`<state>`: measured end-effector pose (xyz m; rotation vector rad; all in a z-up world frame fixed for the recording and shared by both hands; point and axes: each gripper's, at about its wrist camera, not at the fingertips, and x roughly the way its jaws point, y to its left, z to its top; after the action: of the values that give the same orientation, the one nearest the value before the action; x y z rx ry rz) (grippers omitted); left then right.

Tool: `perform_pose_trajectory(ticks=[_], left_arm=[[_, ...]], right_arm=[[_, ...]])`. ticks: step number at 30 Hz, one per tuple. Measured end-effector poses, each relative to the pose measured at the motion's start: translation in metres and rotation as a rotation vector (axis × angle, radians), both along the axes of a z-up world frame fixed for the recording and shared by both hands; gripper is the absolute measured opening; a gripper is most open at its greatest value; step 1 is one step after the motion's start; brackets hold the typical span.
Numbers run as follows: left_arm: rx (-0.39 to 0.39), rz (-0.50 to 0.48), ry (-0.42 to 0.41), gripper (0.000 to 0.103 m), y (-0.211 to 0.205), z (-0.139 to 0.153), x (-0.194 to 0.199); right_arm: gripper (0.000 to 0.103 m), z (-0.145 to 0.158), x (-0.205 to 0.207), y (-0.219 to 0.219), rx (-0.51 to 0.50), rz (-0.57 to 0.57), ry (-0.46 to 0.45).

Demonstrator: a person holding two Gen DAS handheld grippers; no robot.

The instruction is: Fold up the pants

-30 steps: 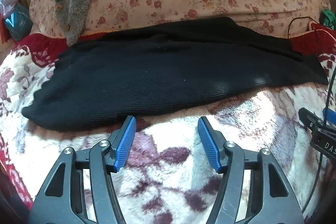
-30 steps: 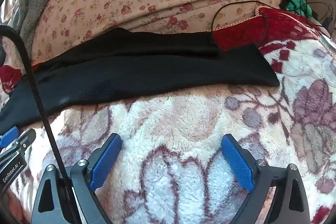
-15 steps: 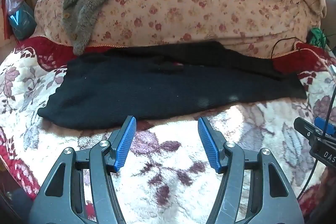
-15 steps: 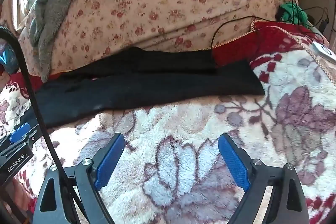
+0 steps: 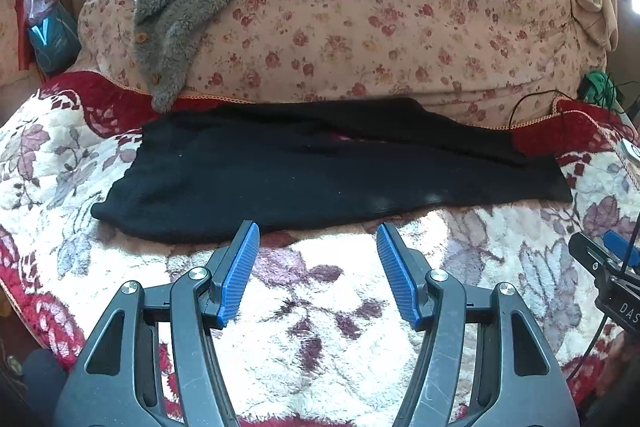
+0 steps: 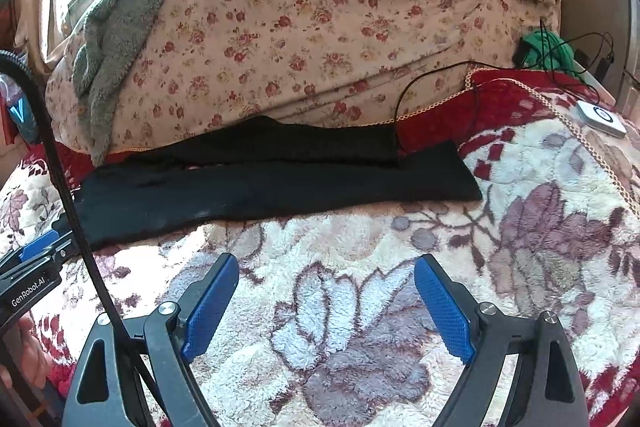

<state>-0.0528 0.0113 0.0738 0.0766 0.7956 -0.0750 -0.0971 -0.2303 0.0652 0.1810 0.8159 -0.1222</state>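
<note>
Left gripper (image 5: 318,241) wide open, holding nothing, near pants' (image 5: 320,179) front edge. Right gripper (image 6: 326,275) same, further back. Pants lie long on blanket (image 6: 360,251), maybe folded once already; hard to tell. Both open, ready to grab.

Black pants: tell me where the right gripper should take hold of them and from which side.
Take the black pants at the near leg's cuff corner, coming from the near edge with the right gripper open. That leg lies flat and fully exposed on the fleece blanket, while the far leg is tucked against the floral duvet.
</note>
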Motion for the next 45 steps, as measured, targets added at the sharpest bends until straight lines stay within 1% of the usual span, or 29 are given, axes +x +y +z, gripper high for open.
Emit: perform_pose_trajectory(ticks=[4,7,9,11,13,16,17,25,34,38,42,45], left_arm=[[-0.014,0.006,-0.043,0.061,0.003,0.002,-0.005],[-0.016,0.003,-0.042,0.061,0.004,0.003,-0.006],[-0.031,0.005,-0.057,0.061,0.006,0.003,-0.007],[-0.02,0.006,-0.07,0.061,0.005,0.003,-0.008],[-0.028,0.007,-0.064,0.061,0.007,0.003,-0.008],[-0.046,0.014,-0.032,0.061,0.01,0.003,-0.003],[-0.052,0.014,-0.005,0.061,0.012,0.002,0.001],[-0.048,0.03,0.028,0.061,0.019,-0.007,0.008],[-0.053,0.064,0.082,0.061,0.035,-0.026,0.019],[-0.079,0.094,0.12,0.061,0.056,-0.037,0.024],[-0.108,0.146,0.147,0.061,0.082,-0.045,0.029],[-0.155,0.187,0.15,0.061,0.105,-0.049,0.033]], right_arm=[[0.089,0.0,-0.003,-0.002,0.003,-0.003,0.004],[0.089,0.0,-0.003,-0.002,0.003,-0.005,0.005],[0.089,-0.001,-0.002,-0.003,0.007,-0.009,0.015],[0.089,-0.003,-0.002,-0.005,0.014,-0.02,0.016],[0.089,-0.005,-0.001,-0.007,0.03,-0.022,0.024],[0.088,-0.007,-0.001,-0.008,0.025,-0.027,0.026],[0.088,-0.007,-0.001,-0.008,0.024,-0.027,0.025],[0.088,-0.016,0.004,-0.009,0.026,-0.031,0.046],[0.088,-0.035,0.015,-0.015,0.072,-0.027,0.079],[0.088,-0.045,0.022,-0.02,0.104,-0.024,0.095],[0.088,-0.056,0.03,-0.031,0.155,-0.031,0.111],[0.088,-0.064,0.036,-0.043,0.205,-0.038,0.115]])
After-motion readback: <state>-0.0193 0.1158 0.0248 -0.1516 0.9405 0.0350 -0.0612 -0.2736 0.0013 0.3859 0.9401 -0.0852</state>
